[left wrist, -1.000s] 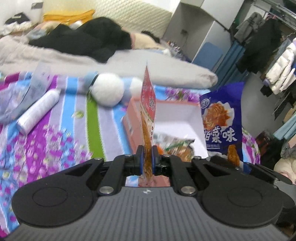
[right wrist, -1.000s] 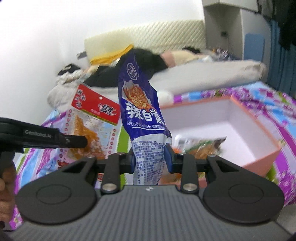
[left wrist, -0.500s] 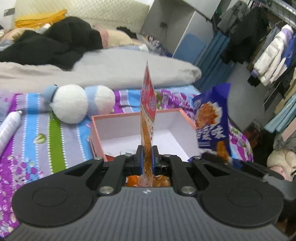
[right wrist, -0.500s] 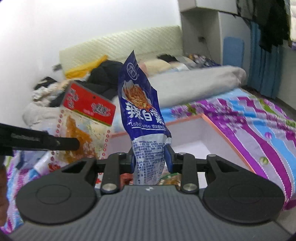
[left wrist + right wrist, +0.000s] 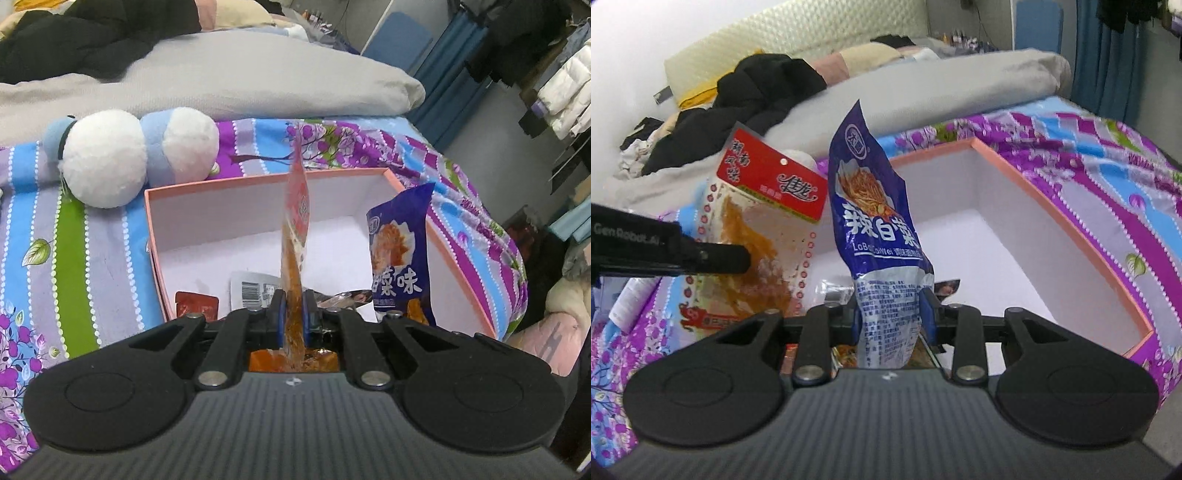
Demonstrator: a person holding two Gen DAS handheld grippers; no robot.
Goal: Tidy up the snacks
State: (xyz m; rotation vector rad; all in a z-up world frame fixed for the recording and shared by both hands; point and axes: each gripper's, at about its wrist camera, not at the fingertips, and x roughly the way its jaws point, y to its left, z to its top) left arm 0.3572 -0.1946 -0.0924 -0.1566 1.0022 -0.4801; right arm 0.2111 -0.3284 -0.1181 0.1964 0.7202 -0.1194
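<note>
Hidden: I cannot read the packets lying in the box (image 5: pixel 155 236); my gripper bodies cover their near ends
Left gripper (image 5: pixel 293 314): clenched on the red-topped packet (image 5: pixel 295 221), seen edge-on, upright above the box
Right gripper (image 5: pixel 892 314): I have it clamped on the blue packet (image 5: pixel 875 206), upright over the box's near side
Packet look: red header, clear body with orange strips; blue one printed white
Surface: floral striped bedsheet (image 5: pixel 74 258), plush toy (image 5: pixel 107 158) behind the box, grey duvet (image 5: pixel 221 74) beyond
</note>
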